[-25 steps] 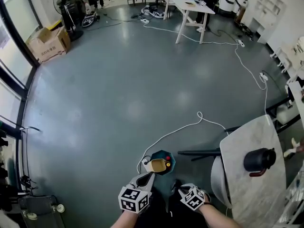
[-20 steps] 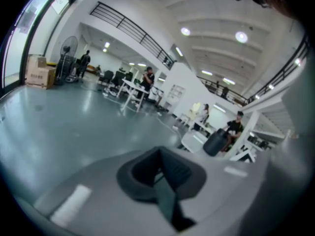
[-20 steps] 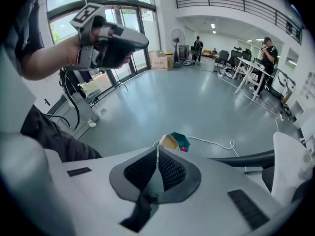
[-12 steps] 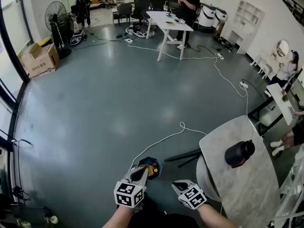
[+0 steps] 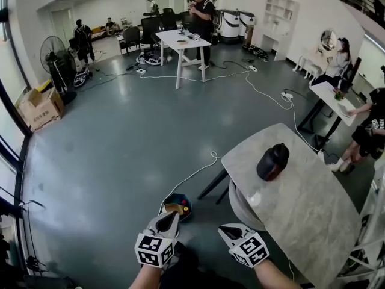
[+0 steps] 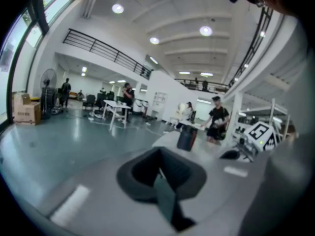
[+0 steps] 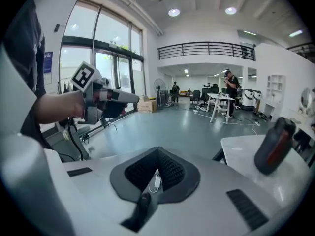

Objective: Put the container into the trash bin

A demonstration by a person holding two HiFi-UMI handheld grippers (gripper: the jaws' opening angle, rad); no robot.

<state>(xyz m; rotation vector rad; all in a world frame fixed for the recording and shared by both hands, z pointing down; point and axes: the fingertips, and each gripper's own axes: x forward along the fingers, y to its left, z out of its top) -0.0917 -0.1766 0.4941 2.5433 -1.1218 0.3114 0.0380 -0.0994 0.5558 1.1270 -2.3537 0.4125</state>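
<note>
Head view showed me the tan, box-like container (image 5: 173, 208) lying inside the small round dark-teal trash bin (image 5: 180, 196) on the grey floor. It sat just past the tip of the left gripper (image 5: 170, 217), and I could not tell whether that tip touched the rim. The right gripper (image 5: 225, 228) was off to the side, near the grey marble-patterned table (image 5: 301, 215) with the black jug (image 5: 272, 161) on it.

In the left gripper view the ribbed pads met along a single seam with nothing between them. The right gripper view showed the same, its jaws pressed together and empty.

I judged the drop itself was done and the step in hand was clearing away. The next move called only for keeping both tools clear of the bin so the container stayed put.
</note>
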